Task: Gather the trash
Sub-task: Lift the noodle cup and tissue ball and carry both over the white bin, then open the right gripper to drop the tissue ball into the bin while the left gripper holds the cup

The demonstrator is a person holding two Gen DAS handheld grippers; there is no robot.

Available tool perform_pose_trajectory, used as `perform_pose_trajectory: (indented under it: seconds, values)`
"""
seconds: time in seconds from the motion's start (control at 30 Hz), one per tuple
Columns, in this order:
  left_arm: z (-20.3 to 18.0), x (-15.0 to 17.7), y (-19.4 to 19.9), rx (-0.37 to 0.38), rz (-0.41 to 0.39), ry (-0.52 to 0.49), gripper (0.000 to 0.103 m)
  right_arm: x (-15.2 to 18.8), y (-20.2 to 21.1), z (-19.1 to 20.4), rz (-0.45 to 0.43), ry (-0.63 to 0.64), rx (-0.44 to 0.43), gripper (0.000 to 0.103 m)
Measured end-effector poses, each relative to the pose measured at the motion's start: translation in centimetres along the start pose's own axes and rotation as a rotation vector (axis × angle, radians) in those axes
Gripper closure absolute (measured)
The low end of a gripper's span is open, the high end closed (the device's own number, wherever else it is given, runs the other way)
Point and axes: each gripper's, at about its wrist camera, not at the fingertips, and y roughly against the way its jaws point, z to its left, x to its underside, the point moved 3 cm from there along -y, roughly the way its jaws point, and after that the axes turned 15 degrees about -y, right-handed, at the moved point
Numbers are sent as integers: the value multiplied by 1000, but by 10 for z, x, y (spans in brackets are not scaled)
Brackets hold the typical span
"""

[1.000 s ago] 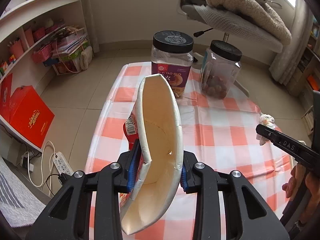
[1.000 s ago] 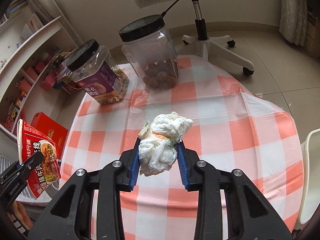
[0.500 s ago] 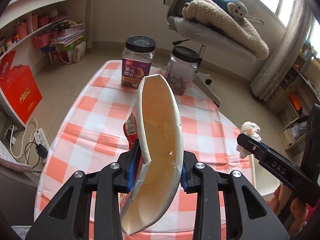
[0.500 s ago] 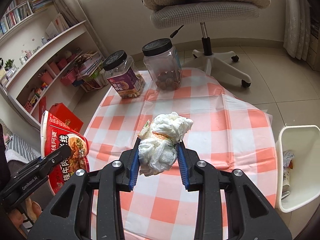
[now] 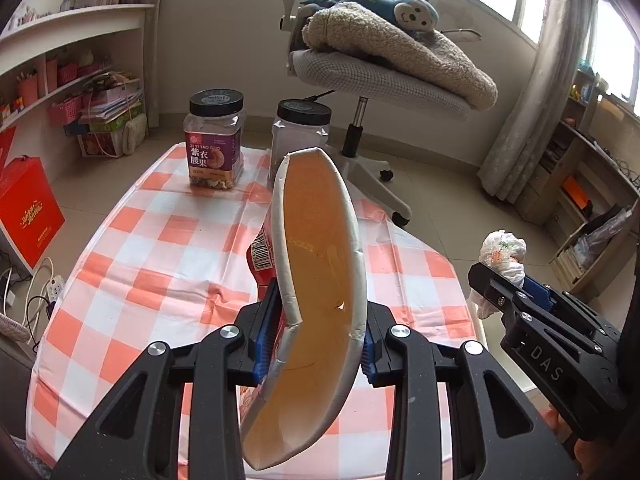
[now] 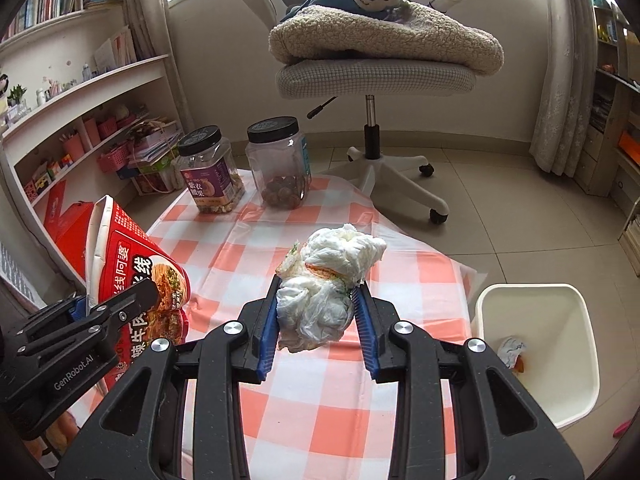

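Blue pads of the left gripper [image 5: 316,340] are clenched on a squashed paper noodle bowl [image 5: 316,280], which it holds in the air above the checked tablecloth [image 5: 160,248]. The right gripper [image 6: 316,320] grasps a crumpled white tissue wad [image 6: 328,280], also lifted over the table. To the right of the table stands a white trash bin [image 6: 560,392] with some scraps inside. At the far edge of the table two jars [image 6: 276,164] stand side by side, and an office chair [image 6: 376,76] is behind them.
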Motion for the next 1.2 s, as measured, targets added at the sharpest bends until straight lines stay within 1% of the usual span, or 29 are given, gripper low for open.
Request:
perform_pose_trajectory:
  seconds: [0.17, 0.4, 0.7, 0.93, 1.13, 1.2]
  values:
    - [-10, -6, -2, -6, -21, 3, 69, -7, 7, -12, -40, -18, 11, 71]
    - [-28, -11, -5, 5, -26, -19, 69, -11, 12, -28, -50, -43, 28, 71]
    - [-52, -14, -10, 33, -22, -47, 69, -18, 24, -63, -76, -87, 75, 71]
    - [-75, -16, -14, 63, -13, -81, 69, -26, 31, -105, -82, -161, 154, 70]
    - [-103, -18, -16, 101, -7, -124, 69, -34, 40, -153, -89, -254, 244, 70]
    - [-115, -20, -19, 108, -6, -146, 69, -36, 44, -169, -98, -279, 284, 63]
